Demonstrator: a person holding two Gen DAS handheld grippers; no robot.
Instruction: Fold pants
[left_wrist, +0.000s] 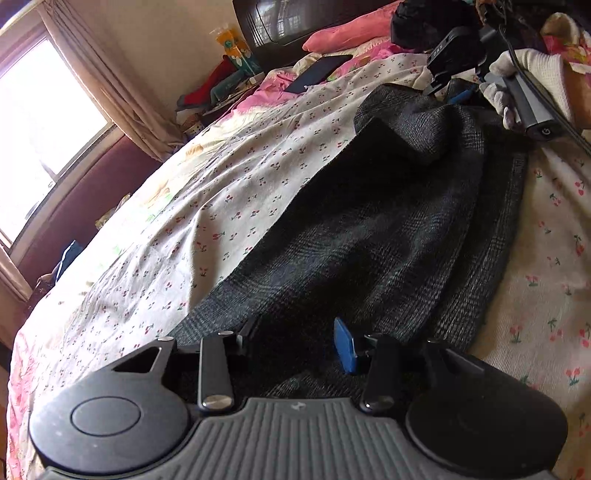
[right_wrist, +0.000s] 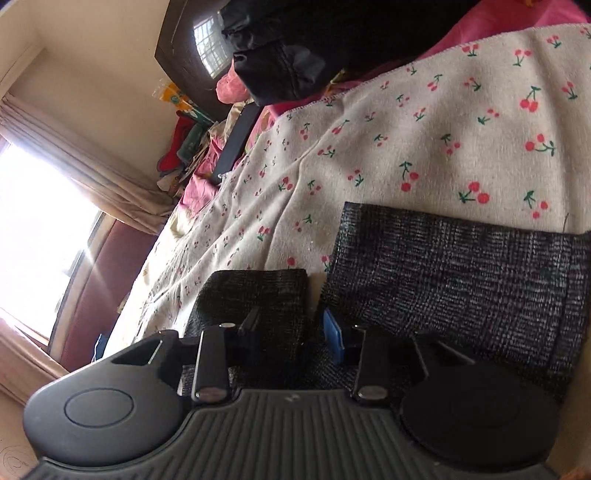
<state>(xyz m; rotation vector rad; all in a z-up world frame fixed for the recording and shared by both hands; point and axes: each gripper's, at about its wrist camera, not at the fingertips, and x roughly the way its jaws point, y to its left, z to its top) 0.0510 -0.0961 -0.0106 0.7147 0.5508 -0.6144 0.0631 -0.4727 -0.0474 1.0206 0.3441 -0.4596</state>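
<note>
Bedroom, daylight thru window (left_wrist: 40, 122) at 9 o'clock; bed w/ cherry-print sheet (left_wrist: 229, 192) under everything. Dark grey check pants (left_wrist: 388, 236) lie on the sheet, running from my left gripper (left_wrist: 301, 341) toward 1 o'clock. Left fingers spread, fabric between them. Right gripper (right_wrist: 291, 332) sits at the hem end, fingers spread w/ a fabric fold between them; can't tell if it's pinched. Phone (left_wrist: 319, 72) at 12 o'clock, well apart.
</note>
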